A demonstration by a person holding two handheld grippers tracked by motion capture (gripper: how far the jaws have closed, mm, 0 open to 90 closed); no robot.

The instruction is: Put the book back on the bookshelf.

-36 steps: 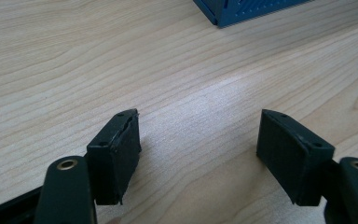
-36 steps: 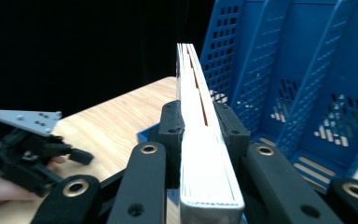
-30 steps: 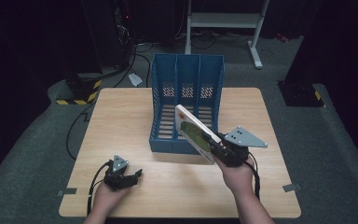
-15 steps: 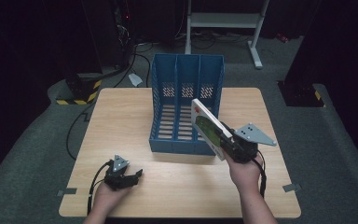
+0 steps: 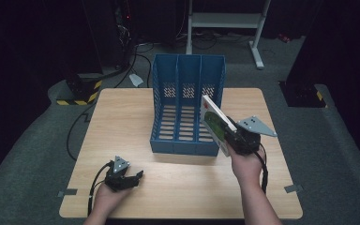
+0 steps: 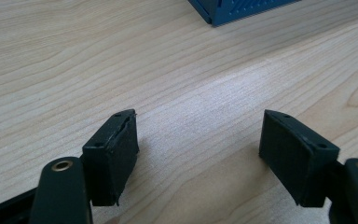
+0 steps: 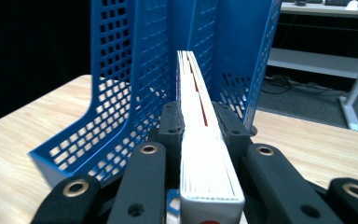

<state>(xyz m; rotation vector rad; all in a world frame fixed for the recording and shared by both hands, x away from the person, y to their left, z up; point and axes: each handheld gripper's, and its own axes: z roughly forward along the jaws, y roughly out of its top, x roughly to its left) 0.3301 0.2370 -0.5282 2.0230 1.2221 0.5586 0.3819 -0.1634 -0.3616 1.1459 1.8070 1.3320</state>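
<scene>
A blue three-slot file holder stands mid-table, its open front toward me. My right gripper is shut on a white book with a green and red cover, held on edge and tilted just in front of the holder's right slot. In the right gripper view the book's page edge runs straight ahead between the two pads, pointing into the blue holder. My left gripper rests on the table at the front left, open, nothing between its fingers.
The wooden table has bare room left of the holder and along the front edge. A corner of the blue holder shows far off in the left gripper view. Beyond the table lie dark floor, cables and a white desk frame.
My right gripper has carried the book to the right and slightly away from me, from the holder's middle front to its right slot, standing it more upright. The left gripper has stayed put.
</scene>
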